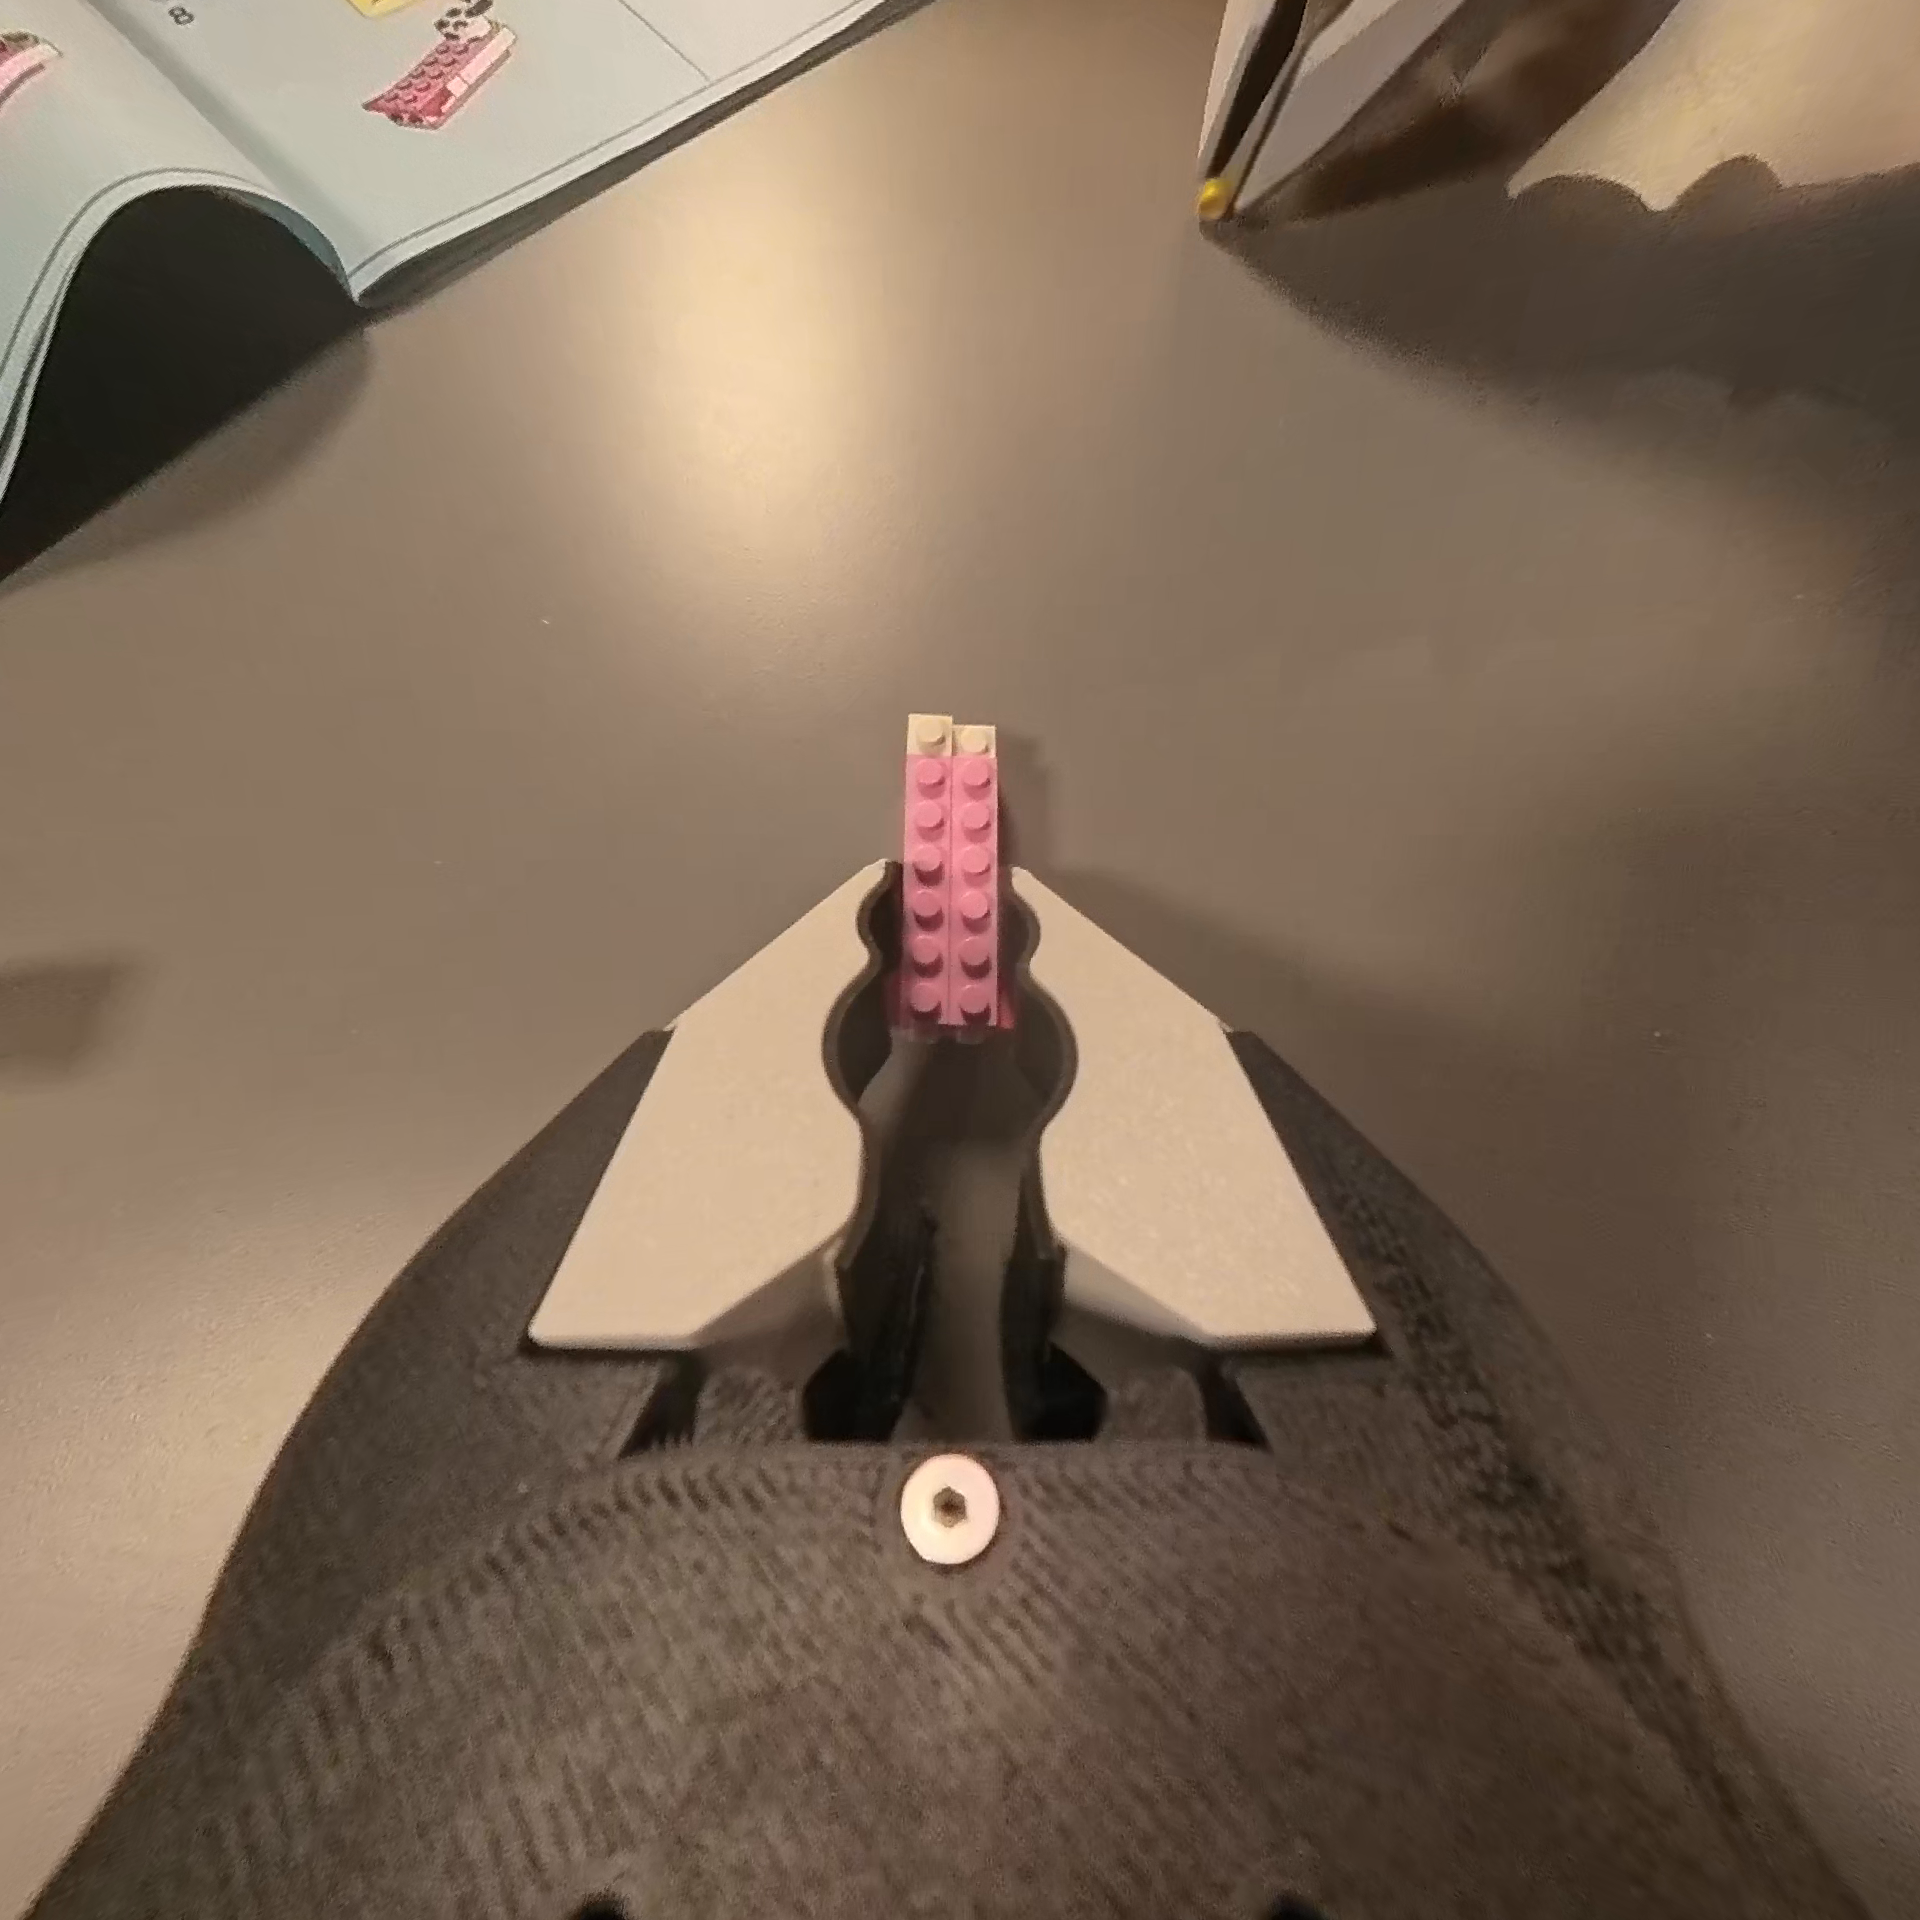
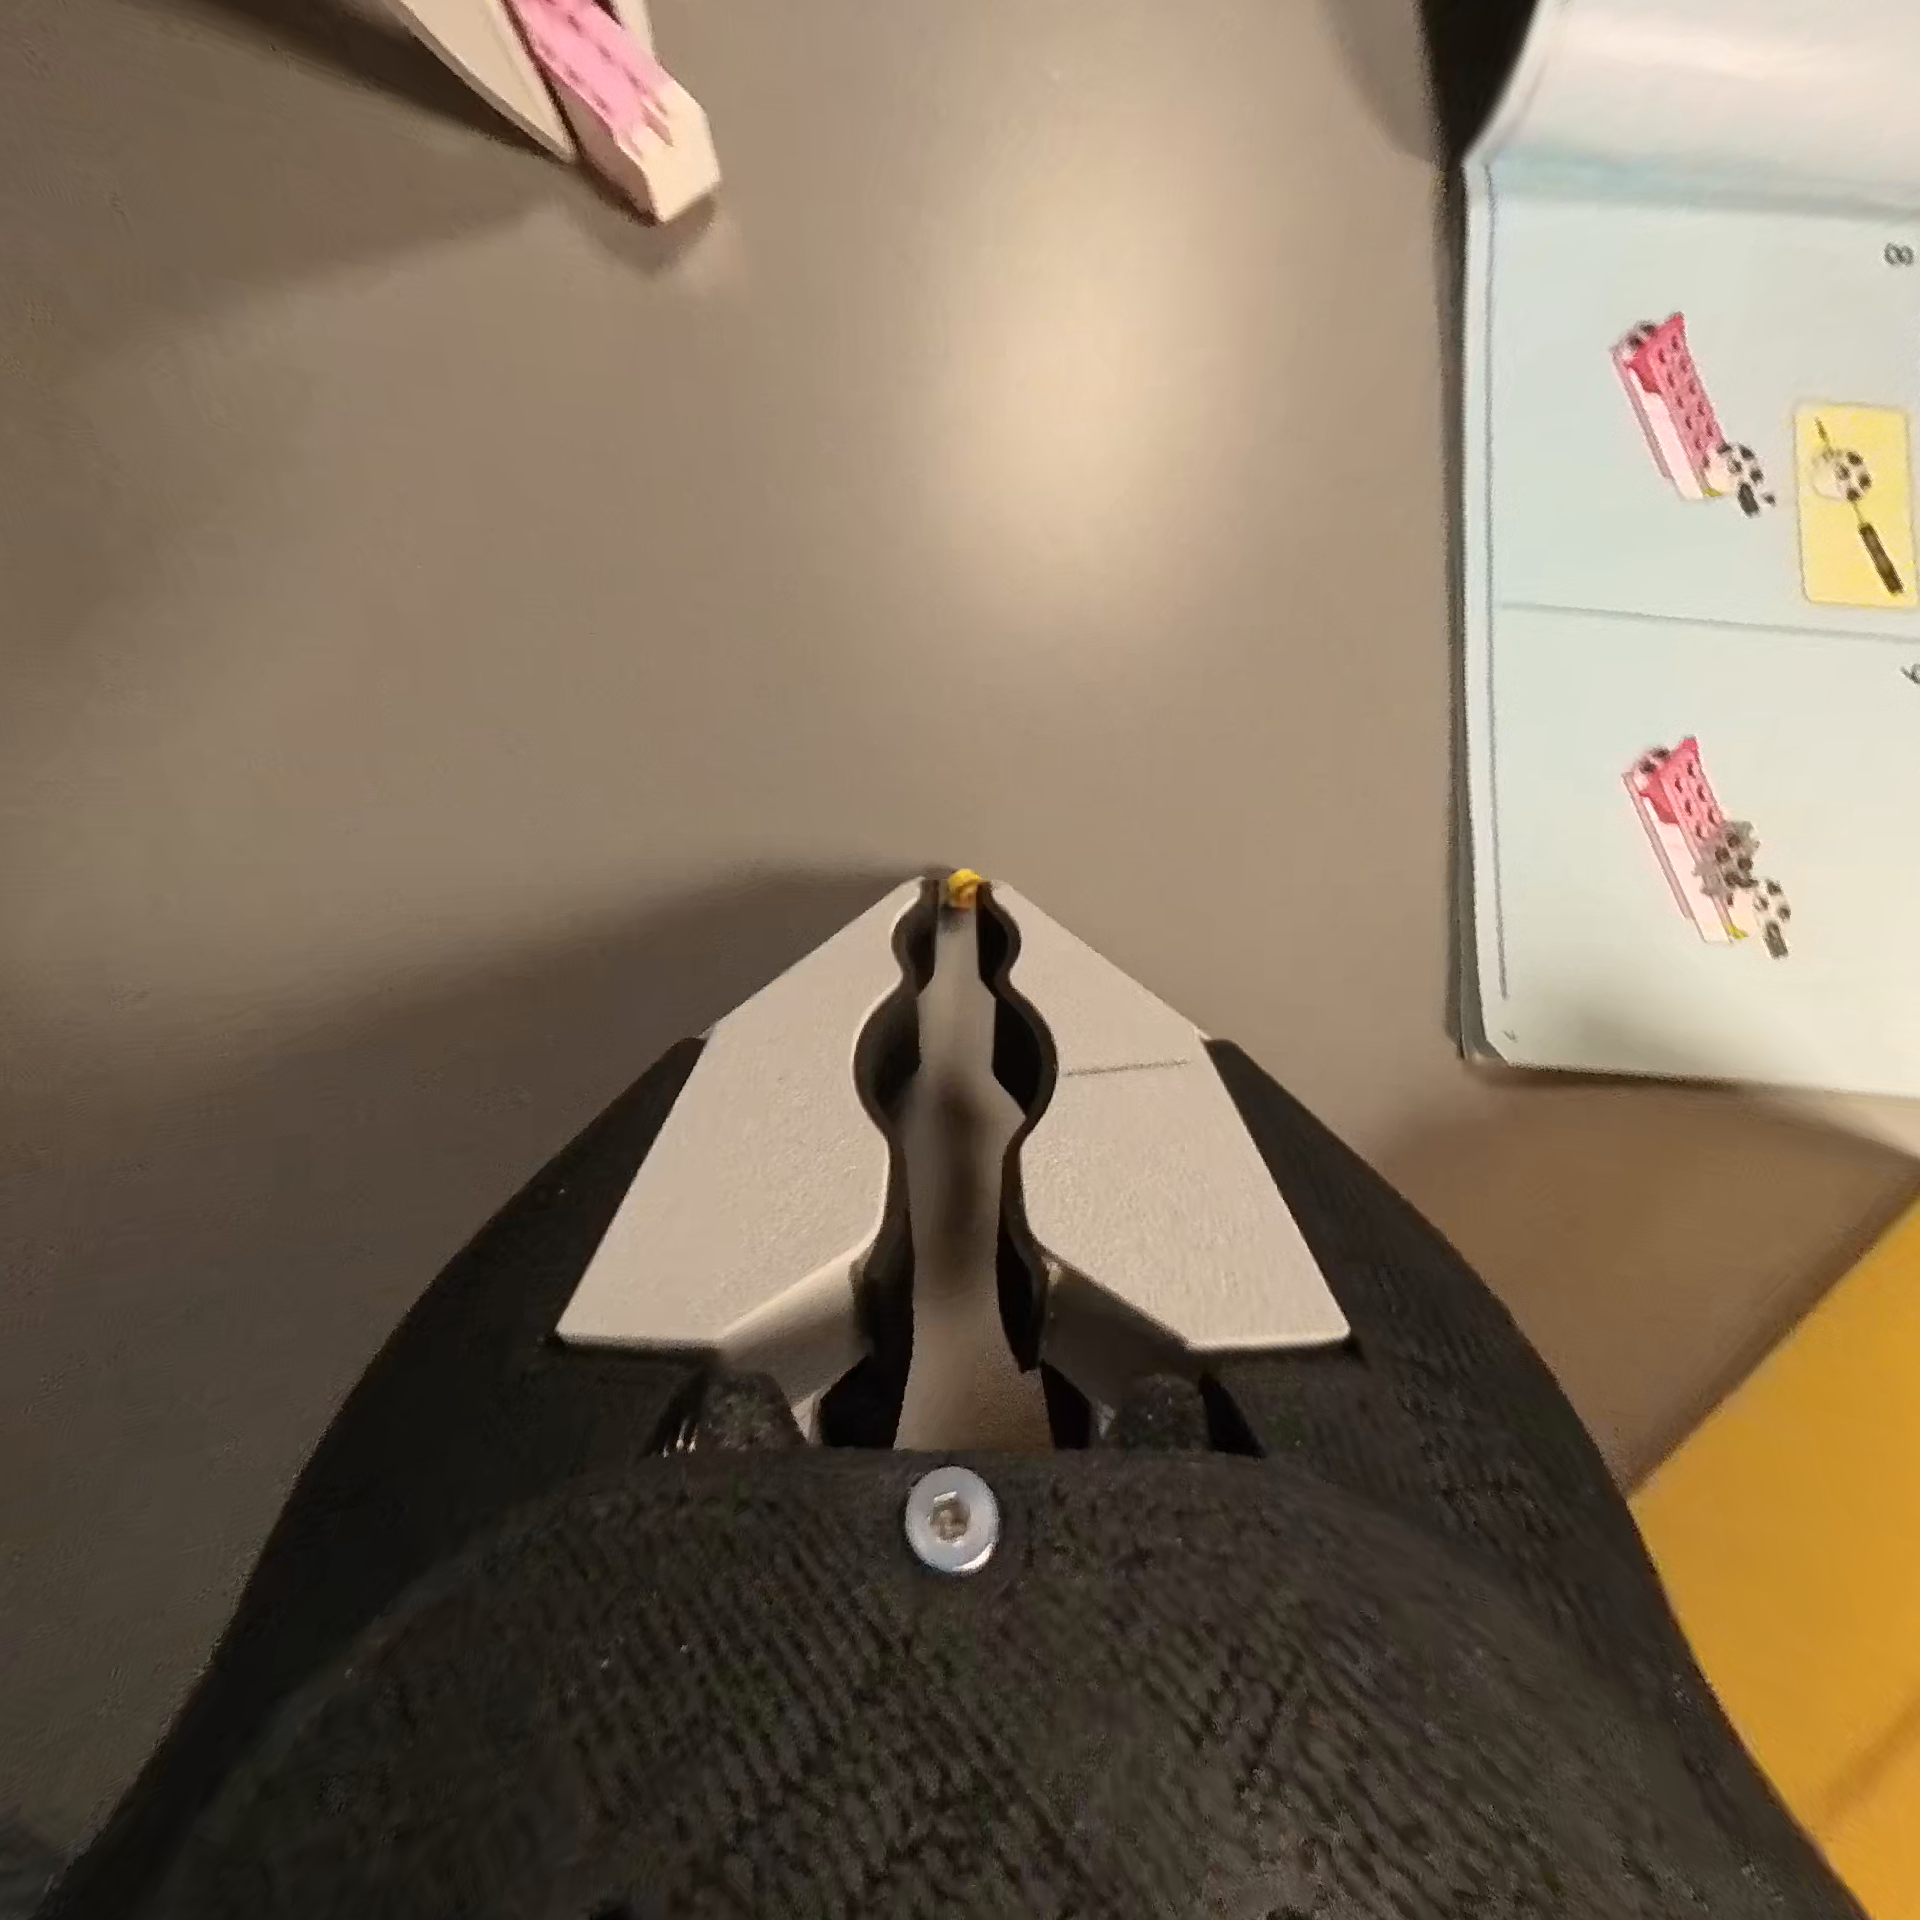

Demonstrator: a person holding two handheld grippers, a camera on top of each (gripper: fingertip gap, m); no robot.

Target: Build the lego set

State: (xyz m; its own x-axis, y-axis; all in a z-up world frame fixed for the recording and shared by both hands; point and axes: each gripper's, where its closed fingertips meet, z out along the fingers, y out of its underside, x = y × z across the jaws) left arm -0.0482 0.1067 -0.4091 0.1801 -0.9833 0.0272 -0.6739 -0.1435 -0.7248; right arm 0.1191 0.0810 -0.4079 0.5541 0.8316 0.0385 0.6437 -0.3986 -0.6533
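left gripper (image 1: 954, 883) clamps the pink brick stack (image 1: 951, 883), right gripper (image 2: 961, 891) pinches a yellow piece (image 2: 962, 886); keep both grips firm above the table (image 1: 727, 623).

— What sort of place is shown?

— A hobby or building desk, it would seem; whether in a home or a lab cannot be told. A plain grey-brown tabletop (image 2: 520, 623) is seen under warm indoor light.

— What is that judged from?

— An open instruction booklet (image 2: 1683, 623) with pictured building steps is laid to the right of the right fingers, and is seen up and to the left of the left fingers. A yellow surface (image 2: 1808, 1507) is seen past the tabletop edge, low and to the right of the right fingers.
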